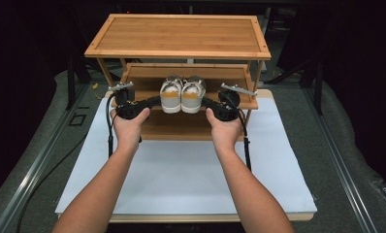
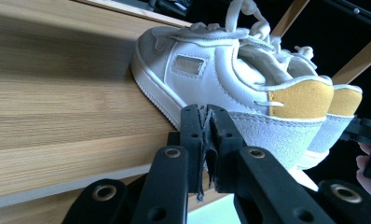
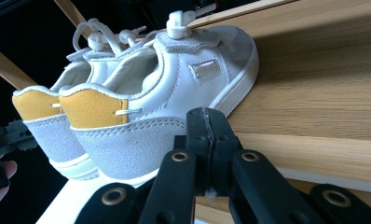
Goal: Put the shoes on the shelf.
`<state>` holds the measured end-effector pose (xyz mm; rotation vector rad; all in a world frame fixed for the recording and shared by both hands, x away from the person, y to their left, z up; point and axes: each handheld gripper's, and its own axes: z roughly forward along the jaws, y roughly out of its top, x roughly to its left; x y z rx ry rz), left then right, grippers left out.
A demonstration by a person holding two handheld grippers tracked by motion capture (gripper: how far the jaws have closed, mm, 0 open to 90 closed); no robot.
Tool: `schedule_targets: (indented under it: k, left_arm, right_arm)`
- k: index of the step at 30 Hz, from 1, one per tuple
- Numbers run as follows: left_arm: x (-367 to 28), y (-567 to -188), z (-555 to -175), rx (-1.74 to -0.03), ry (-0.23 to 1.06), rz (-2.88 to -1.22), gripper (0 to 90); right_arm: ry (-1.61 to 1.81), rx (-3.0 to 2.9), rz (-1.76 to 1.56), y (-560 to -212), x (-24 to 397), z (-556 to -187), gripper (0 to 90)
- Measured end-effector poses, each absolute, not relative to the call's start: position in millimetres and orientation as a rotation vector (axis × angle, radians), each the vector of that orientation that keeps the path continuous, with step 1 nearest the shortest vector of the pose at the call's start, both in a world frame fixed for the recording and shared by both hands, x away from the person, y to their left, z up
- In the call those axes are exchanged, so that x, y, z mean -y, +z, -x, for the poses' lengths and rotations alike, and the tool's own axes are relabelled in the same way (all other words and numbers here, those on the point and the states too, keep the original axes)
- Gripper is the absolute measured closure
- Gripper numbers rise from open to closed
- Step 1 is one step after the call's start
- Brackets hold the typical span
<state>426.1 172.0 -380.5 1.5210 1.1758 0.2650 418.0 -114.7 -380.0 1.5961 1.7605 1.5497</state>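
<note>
With the pair of shoes (image 1: 182,95) sitting on the middle shelf (image 1: 147,82) of the wooden rack (image 1: 179,36), heels toward me and toes pointing to the far side, I have brought both tools in from the sides. My left gripper (image 1: 154,101) sits at the near outer corner of the left shoe (image 2: 230,84), and my right gripper (image 1: 206,102) sits at the near outer corner of the right shoe (image 3: 165,98). In the left gripper view my jaws are pressed together, pad against pad, with nothing between them, their tips right up against the grey suede heel and the white sole. The right gripper view shows the same: jaws shut on themselves, tips at the heel side of the right shoe, the shelf board running off beside it. Whether the tips really press on the shoes or merely stand just beside them I cannot tell. I judge this to be the squeezing step: with shut jaws I mean to clamp the pair between the two tools as between two flat paddles, since the shoes stand touching side by side. The next move calls for equal inward pressure from left and right, low on the heels, so the pair stays together; then a level pull toward me, clear of the shelf edge and onto the white board (image 1: 181,170) on the table. Uneven pressure could twist one shoe out or tip the pair.
</note>
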Motion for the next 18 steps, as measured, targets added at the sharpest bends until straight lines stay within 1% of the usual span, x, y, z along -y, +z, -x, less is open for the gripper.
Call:
schedule_targets:
  k: [4, 18]
  left_arm:
    - [-171.2, -380.2, -425.9, -1.171, 0.258, -1.522, 89.2]
    - [-169.6, -378.8, -429.4, -1.179, 0.253, -1.525, 89.8]
  right_arm:
    - [1.548, -1.766, -1.596, -379.9, 114.9, -417.5, 90.0]
    - [1.545, -1.753, -1.599, -379.0, 114.0, -421.0, 90.0]
